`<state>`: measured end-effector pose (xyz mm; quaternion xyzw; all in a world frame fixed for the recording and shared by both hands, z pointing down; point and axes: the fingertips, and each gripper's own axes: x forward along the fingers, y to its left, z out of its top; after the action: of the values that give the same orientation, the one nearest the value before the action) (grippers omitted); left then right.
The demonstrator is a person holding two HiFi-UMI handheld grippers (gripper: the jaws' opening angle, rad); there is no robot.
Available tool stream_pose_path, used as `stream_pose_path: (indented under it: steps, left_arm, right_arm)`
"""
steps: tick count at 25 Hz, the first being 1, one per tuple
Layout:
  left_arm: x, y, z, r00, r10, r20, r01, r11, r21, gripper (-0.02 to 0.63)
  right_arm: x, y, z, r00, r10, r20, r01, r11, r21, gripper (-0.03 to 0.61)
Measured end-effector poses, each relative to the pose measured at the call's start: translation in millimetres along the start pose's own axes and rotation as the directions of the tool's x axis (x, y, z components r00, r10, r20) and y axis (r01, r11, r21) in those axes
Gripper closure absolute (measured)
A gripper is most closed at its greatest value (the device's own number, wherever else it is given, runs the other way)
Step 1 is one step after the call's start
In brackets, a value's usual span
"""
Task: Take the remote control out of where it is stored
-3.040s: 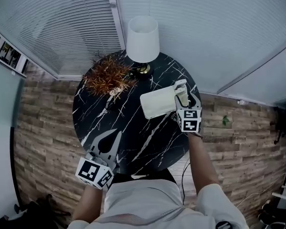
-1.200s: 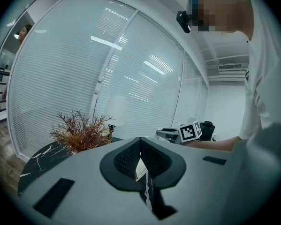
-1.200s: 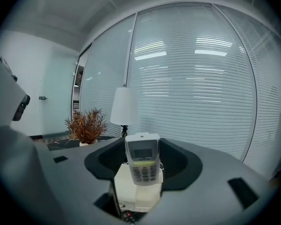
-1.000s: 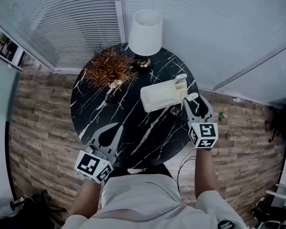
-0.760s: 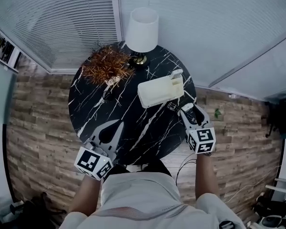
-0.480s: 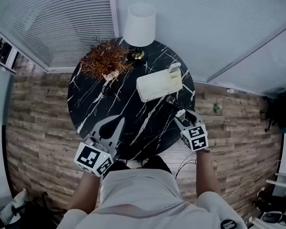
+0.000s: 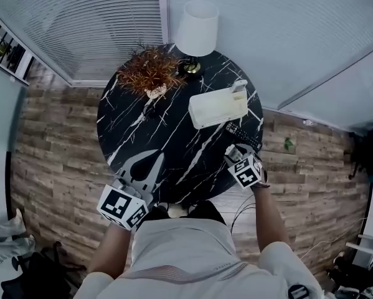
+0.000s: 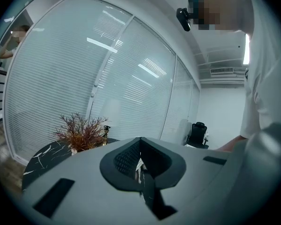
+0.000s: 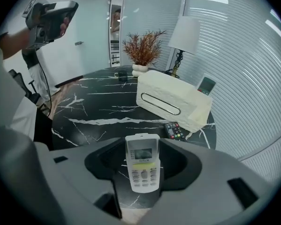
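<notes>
While the white remote control (image 9: pixel 141 165) sat upright between the jaws of the right gripper (image 9: pixel 141 148), the jaws stood wide and pressed on its two long sides, with its screen and buttons facing the gripper's camera. It was out of storage and clear of the box, held over the near right edge of the round black marble table (image 7: pixel 142 129).

Beyond it lay the cream storage box (image 9: pixel 170 102), on its side near the table's right rim, its long slot facing the gripper; what lay behind the slot could not be told. A second handset (image 9: pixel 206 86) stood up from a pocket at the box's far end. A black remote with coloured buttons (image 9: pixel 176 130) lay flat on the marble, just beside the box's near corner.

Farther back stood a pot of dried reddish twigs (image 7: pixel 150 71) and a table lamp (image 7: pixel 197 27) with a white shade.

At the table's near left edge, the left gripper (image 7: pixel 155 161) held nothing, its jaws closed together at the tips.
</notes>
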<state>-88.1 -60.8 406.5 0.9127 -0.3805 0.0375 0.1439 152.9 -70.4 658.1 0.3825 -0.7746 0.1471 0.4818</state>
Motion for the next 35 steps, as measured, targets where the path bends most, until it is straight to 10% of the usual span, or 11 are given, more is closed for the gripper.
stream_pose_path:
  steps: [8, 23, 29, 35]
  left_arm:
    - [-6.6, -2.6, -6.6, 1.0, 0.019, -0.008, -0.019, 1.0, -0.008, 0.605]
    - [-7.4, 0.6, -8.6, 0.999, 0.039, -0.002, -0.039, 0.999, -0.017, 0.606]
    - [-2.5, -5.5, -1.6, 1.0, 0.007, 0.008, -0.007, 1.0, -0.008, 0.604]
    - [4.9, -9.8, 5.8, 1.0, -0.025, 0.015, 0.025, 1.0, 0.006, 0.604]
  right_arm:
    - [41.3, 25.6, -4.1, 0.983, 0.134, -0.126, -0.158, 0.965, -0.209, 0.348]
    - [56.3, 38.8, -17.9, 0.964, 0.202, -0.171, -0.232, 0.956, -0.178, 0.344]
    - [14.5, 25.5, 23.0, 0.985, 0.16, 0.071, -0.157, 0.987, -0.039, 0.344]
    - [-54.7, 2.9, 72.4, 0.938, 0.016, 0.346, -0.06, 0.991, 0.118, 0.347]
